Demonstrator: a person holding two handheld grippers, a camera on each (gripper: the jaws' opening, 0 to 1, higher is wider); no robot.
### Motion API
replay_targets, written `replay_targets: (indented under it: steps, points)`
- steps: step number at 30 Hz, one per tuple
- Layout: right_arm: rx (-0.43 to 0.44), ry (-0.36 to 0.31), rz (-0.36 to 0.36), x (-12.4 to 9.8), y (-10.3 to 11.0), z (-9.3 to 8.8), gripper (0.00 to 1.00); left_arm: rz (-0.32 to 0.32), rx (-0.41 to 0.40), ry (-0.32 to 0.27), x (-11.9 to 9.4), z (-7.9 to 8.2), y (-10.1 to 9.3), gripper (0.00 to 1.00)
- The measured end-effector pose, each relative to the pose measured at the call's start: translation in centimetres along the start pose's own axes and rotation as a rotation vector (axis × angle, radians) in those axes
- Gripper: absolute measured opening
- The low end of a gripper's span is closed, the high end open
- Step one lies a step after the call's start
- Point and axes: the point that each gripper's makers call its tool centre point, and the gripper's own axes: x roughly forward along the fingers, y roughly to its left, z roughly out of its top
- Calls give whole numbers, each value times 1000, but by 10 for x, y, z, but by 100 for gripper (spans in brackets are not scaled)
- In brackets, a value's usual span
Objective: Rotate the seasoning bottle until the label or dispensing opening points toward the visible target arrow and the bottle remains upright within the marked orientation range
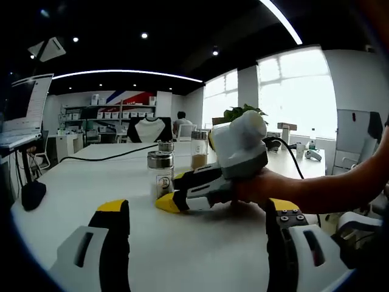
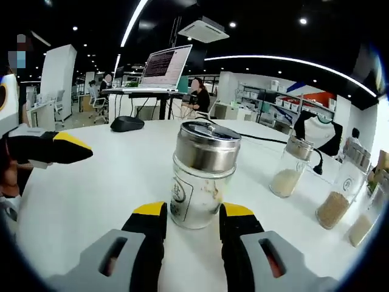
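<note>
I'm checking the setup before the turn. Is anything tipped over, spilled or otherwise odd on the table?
Nothing stands out. The seasoning bottle stands upright between the right gripper jaws, lid on. The other jars stand upright too, and the white table looks clean. No target arrow is visible.

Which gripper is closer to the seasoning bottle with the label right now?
Right. The right gripper has its jaws on either side of the bottle at its base. The left gripper sits back across the table, jaws open, apart from the bottle.

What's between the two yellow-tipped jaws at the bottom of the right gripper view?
The seasoning bottle, a glass jar with a metal lid, stands upright between the right gripper's jaws on the white table.
</note>
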Motion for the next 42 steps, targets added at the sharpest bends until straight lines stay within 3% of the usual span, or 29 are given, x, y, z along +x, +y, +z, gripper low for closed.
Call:
replay_targets:
  steps: [6,16,28,34,42]
  points:
    - [29,-40,9,-11,-1,10,32,-1,-2,-4,0,1,1,98]
    - [90,-26,13,-9,1,8,28,-4,2,-4,-1,3,1,98]
    - [156,-19,-66,-6,4,8,28,5,6,-2,-7,4,6,98]
    - [97,-6,-71,-7,5,4,27,29,0,-21,-14,8,17,98]
    - [116,-60,-50,-30,1,8,29,23,-6,-23,-13,7,14,98]
